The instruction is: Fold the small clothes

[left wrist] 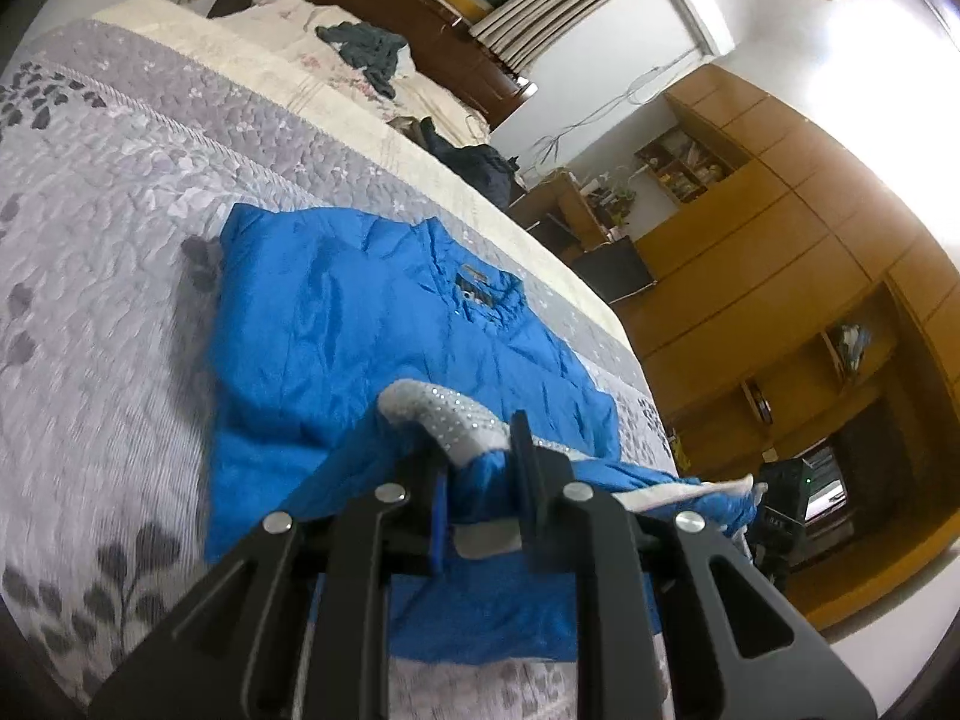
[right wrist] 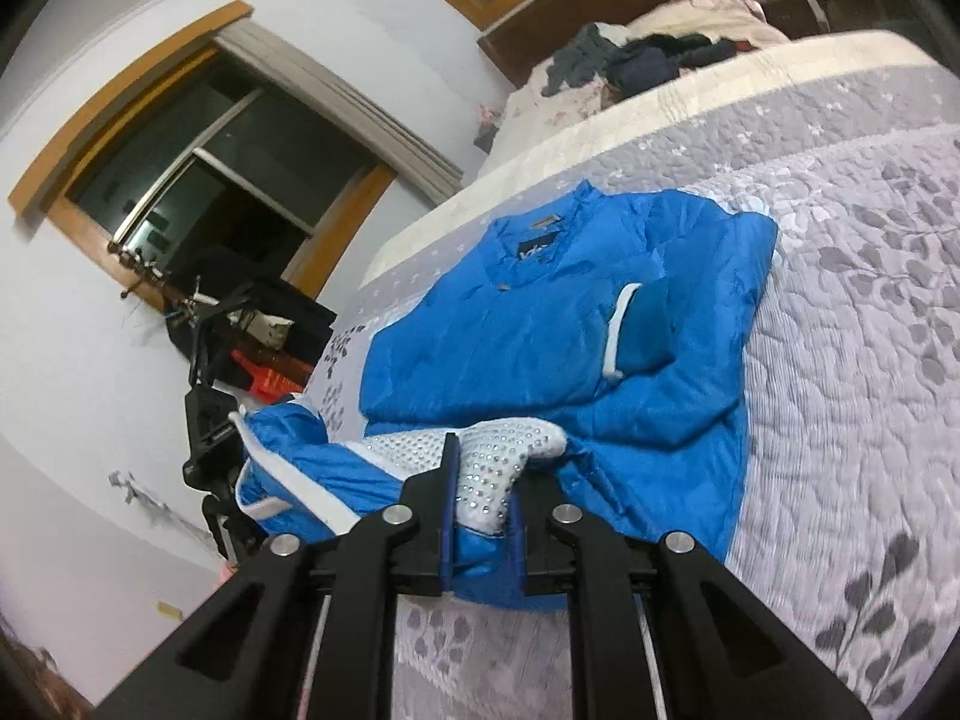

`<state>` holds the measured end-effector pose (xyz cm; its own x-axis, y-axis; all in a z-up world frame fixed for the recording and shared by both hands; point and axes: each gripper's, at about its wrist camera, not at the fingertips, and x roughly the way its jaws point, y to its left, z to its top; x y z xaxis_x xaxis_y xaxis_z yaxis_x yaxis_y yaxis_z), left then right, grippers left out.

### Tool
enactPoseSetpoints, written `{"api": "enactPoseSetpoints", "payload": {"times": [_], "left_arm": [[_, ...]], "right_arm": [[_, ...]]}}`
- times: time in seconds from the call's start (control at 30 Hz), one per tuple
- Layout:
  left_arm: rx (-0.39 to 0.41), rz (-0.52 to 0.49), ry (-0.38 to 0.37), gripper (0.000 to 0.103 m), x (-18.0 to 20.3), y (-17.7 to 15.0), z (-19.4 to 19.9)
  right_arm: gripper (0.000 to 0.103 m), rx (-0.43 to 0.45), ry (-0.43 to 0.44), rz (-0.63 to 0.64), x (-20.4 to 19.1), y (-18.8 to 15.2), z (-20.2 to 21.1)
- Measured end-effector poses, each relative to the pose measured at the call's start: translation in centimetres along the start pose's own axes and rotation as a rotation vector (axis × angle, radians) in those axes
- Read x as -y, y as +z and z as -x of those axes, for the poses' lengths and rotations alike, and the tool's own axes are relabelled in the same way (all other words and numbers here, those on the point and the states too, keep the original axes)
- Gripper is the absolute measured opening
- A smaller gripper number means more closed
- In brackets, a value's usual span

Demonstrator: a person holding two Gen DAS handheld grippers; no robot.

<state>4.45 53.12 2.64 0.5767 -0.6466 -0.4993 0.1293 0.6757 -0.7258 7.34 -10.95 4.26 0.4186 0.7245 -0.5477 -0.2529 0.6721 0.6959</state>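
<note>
A small blue jacket [left wrist: 360, 312] lies on the grey floral quilt, collar toward the far side. Its bottom hem is lifted, showing a white sparkly lining [left wrist: 447, 414]. My left gripper [left wrist: 480, 456] is shut on that hem, with blue fabric and lining bunched between its fingers. In the right wrist view the same blue jacket [right wrist: 540, 330] has one sleeve with a white cuff [right wrist: 618, 330] folded across the chest. My right gripper [right wrist: 483, 480] is shut on the hem too, holding the sparkly lining [right wrist: 498, 456]. The other gripper [right wrist: 207, 420] shows at the left, holding the far hem corner.
The quilt [left wrist: 108, 240] covers the bed, with a cream band behind it. Dark clothes [left wrist: 366, 51] are piled on the pillows by the wooden headboard. Wooden cabinets [left wrist: 780, 240] stand beyond the bed's edge. A window [right wrist: 210, 180] and cluttered stand [right wrist: 252, 324] are beyond the bed.
</note>
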Motion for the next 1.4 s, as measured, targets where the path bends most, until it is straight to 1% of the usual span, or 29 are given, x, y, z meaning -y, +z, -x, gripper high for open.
{"api": "enactPoseSetpoints", "payload": {"times": [0.2,0.37,0.5,0.57,0.67,0.77,0.87,0.93,0.97,1.0,1.03,1.07,1.1,1.13,1.17,1.2,1.23,1.33,1.4], "left_arm": [[-0.048,0.045,0.017,0.017,-2.2,3.0,-4.2],[-0.108,0.1,0.036,0.019,-4.6,4.6,-8.1],[-0.134,0.135,0.05,0.02,-6.6,5.4,-10.5],[-0.14,0.152,0.037,0.02,-7.5,5.6,-11.3],[-0.14,0.159,0.0,0.021,-8.3,5.7,-11.6],[-0.142,0.152,-0.017,0.021,-8.5,5.7,-11.6],[-0.141,0.158,-0.025,0.024,-8.2,5.6,-10.9],[-0.134,0.147,-0.027,0.026,-7.7,5.6,-10.0],[-0.13,0.141,-0.028,0.028,-7.5,5.5,-9.6],[-0.127,0.138,-0.031,0.029,-7.3,5.5,-9.2],[-0.123,0.136,-0.037,0.033,-7.2,5.4,-8.7],[-0.11,0.133,-0.038,0.042,-7.0,5.4,-8.0],[-0.087,0.124,-0.021,0.047,-6.9,5.3,-7.2],[-0.063,0.106,0.001,0.051,-6.7,5.3,-6.3],[-0.05,0.092,0.019,0.051,-6.6,5.3,-5.7],[-0.037,0.077,0.038,0.051,-6.5,5.3,-5.0],[-0.023,0.057,0.058,0.051,-6.3,5.2,-4.2],[-0.009,0.003,0.096,0.052,-5.7,4.9,-2.8],[-0.001,-0.052,0.139,0.056,-5.0,4.8,-2.3]], "right_arm": [[0.013,-0.041,0.0,-0.083,3.2,3.2,-2.7],[0.014,-0.075,-0.009,-0.152,6.1,4.8,-5.2],[0.015,-0.103,-0.022,-0.206,8.6,5.6,-7.1],[0.015,-0.114,-0.018,-0.235,10.0,5.8,-8.0],[0.015,-0.119,0.013,-0.261,11.2,5.8,-8.5],[0.016,-0.124,0.027,-0.261,11.5,5.7,-8.6],[0.022,-0.12,0.033,-0.256,11.2,5.8,-7.8],[0.029,-0.113,0.036,-0.237,10.6,5.6,-6.7],[0.03,-0.109,0.038,-0.231,10.3,5.5,-6.3],[0.033,-0.105,0.037,-0.218,9.9,5.5,-5.8],[0.036,-0.102,0.034,-0.206,9.6,5.4,-5.3],[0.038,-0.099,0.021,-0.187,9.2,5.2,-4.8],[0.052,-0.093,0.005,-0.177,8.8,5.1,-4.4],[0.075,-0.075,-0.022,-0.161,8.4,5.1,-3.8],[0.081,-0.045,-0.065,-0.135,7.9,5.0,-3.1],[0.082,-0.008,-0.126,-0.091,7.3,5.0,-2.2],[0.082,0.01,-0.158,-0.058,6.8,4.9,-1.6],[0.082,0.036,-0.166,-0.017,6.0,4.7,-0.4],[0.082,0.049,-0.215,0.043,5.1,4.8,-0.2]]}}
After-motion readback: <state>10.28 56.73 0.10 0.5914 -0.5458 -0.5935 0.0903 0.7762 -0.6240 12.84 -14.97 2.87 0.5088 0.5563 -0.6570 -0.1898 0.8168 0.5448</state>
